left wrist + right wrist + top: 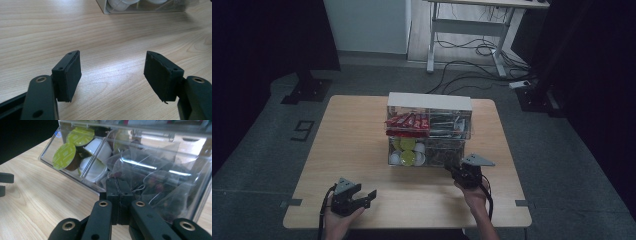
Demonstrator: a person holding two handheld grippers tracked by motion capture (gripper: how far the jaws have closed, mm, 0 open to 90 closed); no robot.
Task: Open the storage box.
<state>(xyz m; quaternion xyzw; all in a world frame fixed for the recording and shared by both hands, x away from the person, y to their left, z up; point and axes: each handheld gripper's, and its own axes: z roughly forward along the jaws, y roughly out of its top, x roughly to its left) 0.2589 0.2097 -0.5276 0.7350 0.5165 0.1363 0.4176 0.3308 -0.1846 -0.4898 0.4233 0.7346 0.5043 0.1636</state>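
A clear plastic organiser [428, 100] with a white top stands at the middle back of the wooden table [352, 150]. Its upper tier holds red packets [408, 121] and dark packets [447, 125]. Below are green-lidded capsules [408, 150] [64, 156] on the left and sachets in clear wrap [155, 182] on the right. My right gripper [448, 169] [119, 182] is shut, its tips right at the clear front of the sachet compartment; nothing shows between the pads. My left gripper [365, 192] [112, 62] stands open over bare wood near the front left.
The organiser's near corner [105, 10] lies well ahead of the left gripper. A white desk frame [467, 30] with loose cables [472, 65] stands on the floor behind the table. Dark stand bases [307, 90] flank the far corners.
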